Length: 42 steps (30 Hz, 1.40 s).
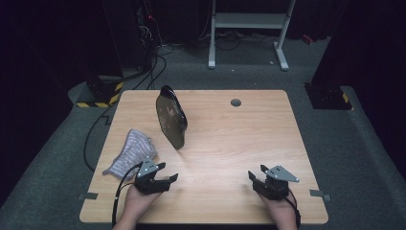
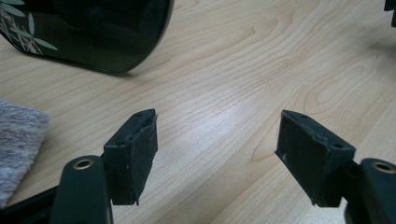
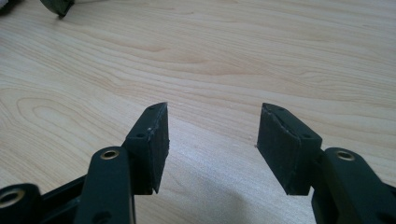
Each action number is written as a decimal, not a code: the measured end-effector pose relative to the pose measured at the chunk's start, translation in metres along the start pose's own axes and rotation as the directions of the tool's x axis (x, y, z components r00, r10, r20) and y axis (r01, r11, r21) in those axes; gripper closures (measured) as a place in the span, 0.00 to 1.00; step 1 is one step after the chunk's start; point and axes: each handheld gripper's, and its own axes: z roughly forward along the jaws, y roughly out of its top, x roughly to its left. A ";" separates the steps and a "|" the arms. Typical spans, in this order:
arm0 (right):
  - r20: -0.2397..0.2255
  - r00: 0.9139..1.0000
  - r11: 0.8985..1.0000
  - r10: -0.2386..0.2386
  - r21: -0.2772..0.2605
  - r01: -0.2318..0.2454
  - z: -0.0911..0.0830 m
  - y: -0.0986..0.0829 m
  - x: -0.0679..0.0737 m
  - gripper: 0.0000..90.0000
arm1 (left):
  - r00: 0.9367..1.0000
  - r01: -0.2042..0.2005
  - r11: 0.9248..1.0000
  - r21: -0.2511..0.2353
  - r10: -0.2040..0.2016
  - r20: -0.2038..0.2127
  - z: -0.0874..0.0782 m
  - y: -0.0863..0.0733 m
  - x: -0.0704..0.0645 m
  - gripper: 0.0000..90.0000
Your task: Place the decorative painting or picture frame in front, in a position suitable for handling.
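The left gripper (image 1: 165,178) is resting near the table's (image 1: 230,143) front-left corner, jaws apart and empty; the right gripper (image 1: 257,173), jaws also apart, is sitting front-right. The cloth (image 1: 131,152) is lying just beyond the left one, the dark plate (image 1: 171,116) farther back, so the left is nearer both

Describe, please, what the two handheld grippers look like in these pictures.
Both the left gripper and right gripper are black, each topped by a grey three-cornered plate. Their jaws carry flat black pads and brass-coloured rivets. A black cable trails from each.
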 end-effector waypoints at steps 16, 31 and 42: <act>-0.027 1.000 1.000 -0.012 0.009 0.012 0.005 0.000 0.003 0.49 | 1.000 -0.006 1.000 0.006 0.006 0.000 0.000 -0.002 0.002 0.33; -0.041 0.999 1.000 -0.022 0.008 0.022 0.006 0.000 0.010 0.48 | 1.000 0.006 0.994 -0.105 -0.004 0.018 -0.013 0.013 0.002 0.19; -0.075 0.997 0.999 -0.030 -0.034 0.027 0.001 0.004 0.014 0.42 | 0.999 -0.021 0.966 -0.259 0.033 0.042 -0.071 -0.015 -0.008 0.01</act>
